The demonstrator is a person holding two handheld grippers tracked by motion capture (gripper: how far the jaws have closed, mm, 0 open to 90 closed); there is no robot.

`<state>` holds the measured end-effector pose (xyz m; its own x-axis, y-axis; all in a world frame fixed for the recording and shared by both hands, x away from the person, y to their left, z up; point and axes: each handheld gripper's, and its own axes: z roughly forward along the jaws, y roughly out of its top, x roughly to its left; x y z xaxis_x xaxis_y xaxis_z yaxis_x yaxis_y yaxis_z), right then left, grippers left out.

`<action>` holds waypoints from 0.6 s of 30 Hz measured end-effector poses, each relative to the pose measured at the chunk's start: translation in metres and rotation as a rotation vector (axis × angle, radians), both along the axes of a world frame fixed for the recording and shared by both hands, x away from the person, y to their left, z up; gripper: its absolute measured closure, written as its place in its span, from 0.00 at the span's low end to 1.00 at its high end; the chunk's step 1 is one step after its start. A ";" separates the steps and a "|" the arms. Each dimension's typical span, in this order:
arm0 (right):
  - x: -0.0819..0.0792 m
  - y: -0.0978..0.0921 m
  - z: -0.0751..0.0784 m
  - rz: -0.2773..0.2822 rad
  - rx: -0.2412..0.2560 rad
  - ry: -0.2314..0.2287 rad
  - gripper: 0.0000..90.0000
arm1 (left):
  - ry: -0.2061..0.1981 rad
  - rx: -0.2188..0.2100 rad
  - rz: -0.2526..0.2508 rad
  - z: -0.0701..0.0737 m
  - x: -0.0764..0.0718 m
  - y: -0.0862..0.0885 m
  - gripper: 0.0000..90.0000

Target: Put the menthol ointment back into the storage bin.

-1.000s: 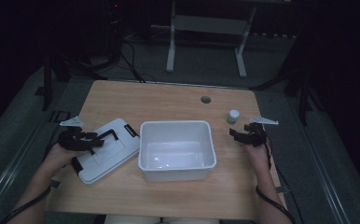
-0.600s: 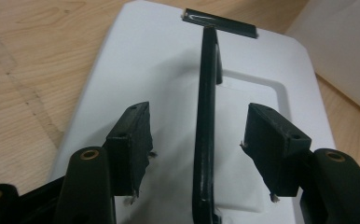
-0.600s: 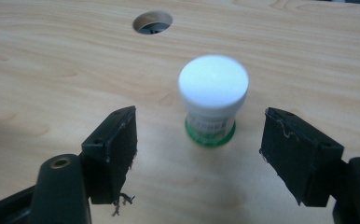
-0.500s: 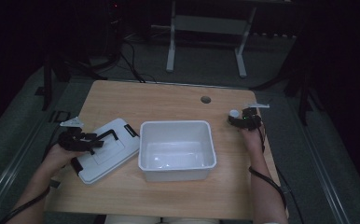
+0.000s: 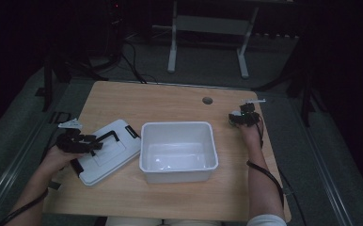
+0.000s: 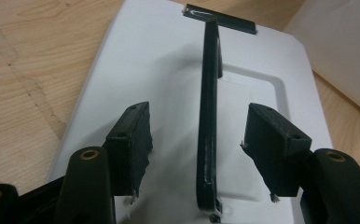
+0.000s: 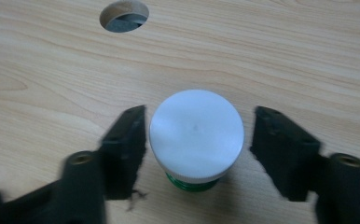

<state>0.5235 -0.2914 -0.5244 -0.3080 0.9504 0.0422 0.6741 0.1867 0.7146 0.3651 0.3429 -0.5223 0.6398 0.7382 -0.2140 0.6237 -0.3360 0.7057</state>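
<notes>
High view: a wooden counter [image 5: 170, 101] in a dim room. A white tub [image 5: 178, 150] sits open at its middle. Just left of the tub lies a flat white lid [image 5: 105, 153] with a black handle [image 5: 105, 137], turned at an angle. The left gripper [image 5: 91, 144] is over the lid, held by a hand coming in from the lower left. Near the far right edge, the right gripper [image 5: 238, 117] is at a small jar [image 5: 231, 118], well apart from the tub. A round hole [image 5: 207, 100] is cut in the counter beyond the tub.

Left gripper view: the left gripper [image 6: 197, 135] has its jaws spread apart on either side of the handle [image 6: 208, 116], which runs upright between them without touching either. The lid [image 6: 131, 60] lies below on the counter [image 6: 24, 70]. A corner of the tub [image 6: 341, 51] shows at upper right.

Right gripper view: the right gripper [image 7: 198, 133] has its jaws wide, one on each side of the jar [image 7: 196, 135], which has a white cap and a green base and stands on the counter [image 7: 271, 56]. The left jaw is just beside the cap; the right jaw stands a little off it. The hole [image 7: 124, 16] is beyond, at upper left.
</notes>
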 end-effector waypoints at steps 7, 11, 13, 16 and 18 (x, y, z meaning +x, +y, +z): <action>-0.005 0.003 0.005 0.011 -0.021 0.009 0.56 | 0.005 -0.003 -0.004 0.001 0.000 0.001 0.45; -0.011 0.004 0.012 0.021 -0.025 0.011 0.56 | 0.007 -0.003 -0.013 0.002 0.000 -0.001 0.45; -0.015 0.005 0.016 0.031 -0.026 0.012 0.56 | 0.005 0.003 -0.014 0.002 0.000 -0.002 0.45; -0.022 0.006 0.022 0.049 -0.023 0.017 0.56 | 0.004 0.006 -0.021 0.004 -0.001 -0.003 0.45; -0.027 0.007 0.025 0.062 -0.017 0.029 0.56 | 0.001 0.010 -0.024 0.005 -0.002 -0.003 0.45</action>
<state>0.4968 -0.2845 -0.4994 -0.3650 0.9303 0.0356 0.6812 0.2408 0.6914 0.3635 0.3402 -0.5174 0.6572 0.7246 -0.2074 0.6163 -0.3583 0.7013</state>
